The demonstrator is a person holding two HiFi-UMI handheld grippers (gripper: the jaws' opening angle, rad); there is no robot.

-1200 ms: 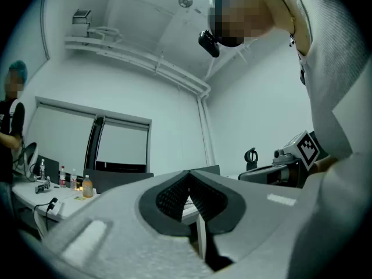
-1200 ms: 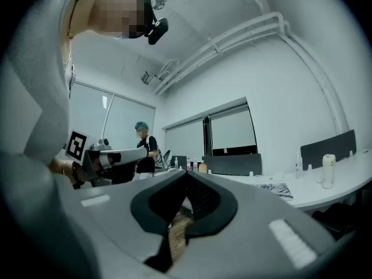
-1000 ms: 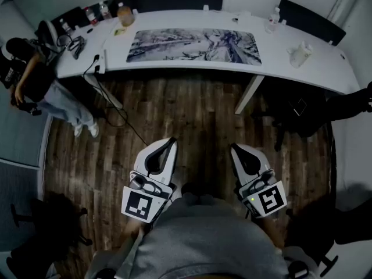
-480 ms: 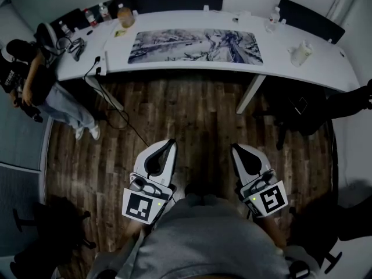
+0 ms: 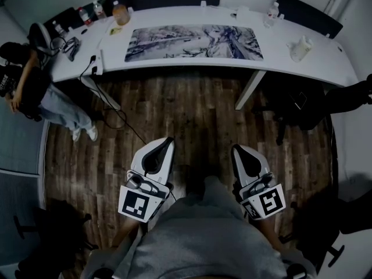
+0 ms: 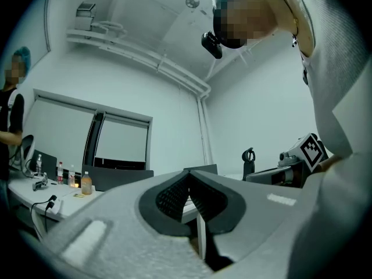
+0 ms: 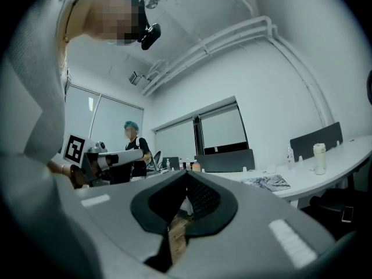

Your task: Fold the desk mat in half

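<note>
Desk mat [image 5: 193, 42] lies flat and unfolded on the white desk [image 5: 331, 68]. It is mid-surface, its long side along the front edge, with a grey-white printed picture facing up. Nothing rests on it.

Left gripper [image 5: 167, 140] and right gripper [image 5: 236, 149] are held low in front of the person's torso over the wooden floor [image 5: 197, 115]. They are well apart from the desk and side by side with a gap between them. Both point toward the desk. Left fingers are pressed together with nothing between them. Right fingers are also pressed together and empty. Neither touches the mat.

On the desk:
- Bottle of orange drink [image 5: 120, 13] near the far left corner, with smaller bottles beside it.
- Power strip [image 5: 96, 66] at the left front edge, its cable dropping to the floor.
- White jug-like container [image 5: 300, 48] toward the right end.
- Small clear bottle [image 5: 270, 14] at the back edge, right of the mat.

Another person [image 5: 32, 92] stands at the left end of the desk. Dark chairs [image 5: 305, 13] sit behind the desk.
</note>
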